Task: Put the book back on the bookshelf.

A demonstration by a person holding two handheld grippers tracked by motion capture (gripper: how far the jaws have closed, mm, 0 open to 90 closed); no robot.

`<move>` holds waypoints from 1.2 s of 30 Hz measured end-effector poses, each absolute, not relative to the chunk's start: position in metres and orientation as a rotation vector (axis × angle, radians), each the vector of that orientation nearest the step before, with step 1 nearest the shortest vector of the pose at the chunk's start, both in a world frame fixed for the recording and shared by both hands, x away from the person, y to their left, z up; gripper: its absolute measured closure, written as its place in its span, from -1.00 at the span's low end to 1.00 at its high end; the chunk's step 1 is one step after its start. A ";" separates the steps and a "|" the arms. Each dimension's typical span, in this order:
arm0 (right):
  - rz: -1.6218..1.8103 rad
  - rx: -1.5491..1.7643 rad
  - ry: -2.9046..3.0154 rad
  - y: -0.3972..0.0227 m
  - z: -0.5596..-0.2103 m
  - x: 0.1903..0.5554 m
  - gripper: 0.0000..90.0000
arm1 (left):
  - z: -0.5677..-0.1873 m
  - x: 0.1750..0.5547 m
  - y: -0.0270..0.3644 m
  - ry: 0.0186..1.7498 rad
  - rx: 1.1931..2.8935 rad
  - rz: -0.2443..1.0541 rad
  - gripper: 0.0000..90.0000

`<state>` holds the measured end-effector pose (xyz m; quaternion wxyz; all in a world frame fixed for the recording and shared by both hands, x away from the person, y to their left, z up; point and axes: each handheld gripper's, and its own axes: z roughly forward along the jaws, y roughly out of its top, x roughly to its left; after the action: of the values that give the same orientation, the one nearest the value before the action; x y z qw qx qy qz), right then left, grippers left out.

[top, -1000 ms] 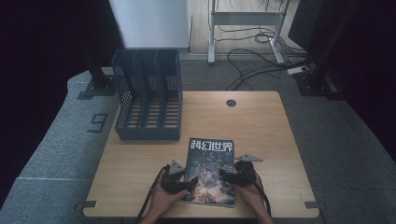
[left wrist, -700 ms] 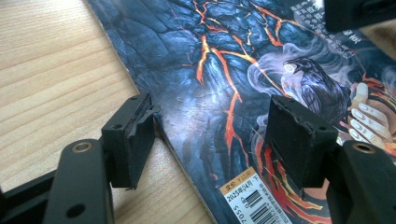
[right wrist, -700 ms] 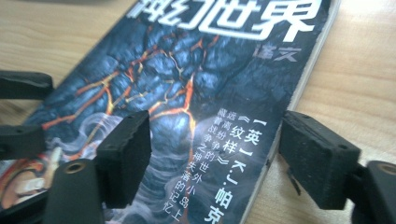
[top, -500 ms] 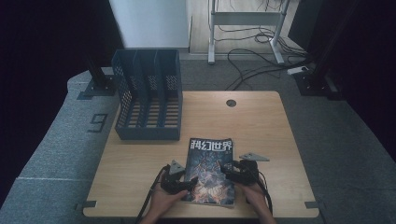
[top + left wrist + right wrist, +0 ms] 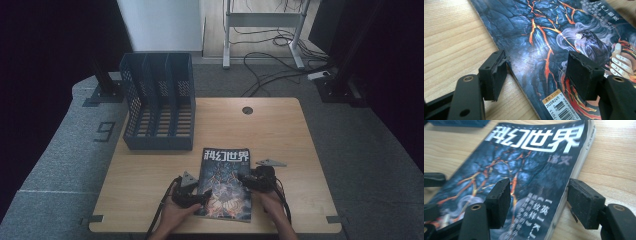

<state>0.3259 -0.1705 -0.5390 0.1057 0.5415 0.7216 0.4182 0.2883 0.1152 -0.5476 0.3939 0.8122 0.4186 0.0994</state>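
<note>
Your table [image 5: 280, 130] is a pale wooden top, and the magazine [image 5: 226, 182] lies flat on it near your edge, about midway across, with bare wood open on both sides and a broad free stretch beyond it toward the round cable hole [image 5: 247, 110]. The blue file rack [image 5: 159, 100] stands at the far left, well apart from the magazine's top left corner.

Your left gripper [image 5: 199, 196] sits at the magazine's left edge near its lower corner. In the left gripper view its jaws stand apart: one pad [image 5: 496, 72] rests on the wood right against the cover's edge, the other pad [image 5: 584, 75] is over the cover, and they aren't pressing on anything.

Your right gripper [image 5: 246, 179] is at the right edge, on the spine side. Its jaws have just been closing, yet in the right gripper view they are still open to a middling width, one pad [image 5: 499, 200] above the cover and the other [image 5: 585, 202] out past the spine over the wood. The spine edge lies between them, unpinched.

The magazine has a dark blue cover veined with orange cracks, large white Chinese characters across the top, a raven and a pale hand lower down, and a barcode label [image 5: 559, 105] at the bottom left corner.
</note>
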 end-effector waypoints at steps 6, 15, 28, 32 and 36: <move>1.174 1.621 2.119 -0.167 -0.545 0.336 -0.26 | -0.547 0.288 0.116 1.060 2.065 0.252 -0.27; 1.234 1.705 2.090 -0.170 -0.544 0.346 -0.29 | -0.548 0.288 0.115 1.062 2.062 0.254 -0.27; 1.403 1.636 2.078 -0.177 -0.523 0.337 -0.18 | -0.548 0.288 0.115 1.063 2.062 0.256 -0.27; 1.411 1.615 2.088 -0.177 -0.524 0.337 -0.16 | -0.548 0.288 0.115 1.063 2.062 0.256 -0.27; 1.431 1.595 2.089 -0.179 -0.524 0.337 -0.12 | -0.547 0.288 0.115 1.063 2.063 0.258 -0.27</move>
<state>0.3370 -0.1788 -0.5242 0.0745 0.5316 0.6961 0.4768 0.2884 0.1145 -0.5475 0.3923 0.8126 0.4189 0.1015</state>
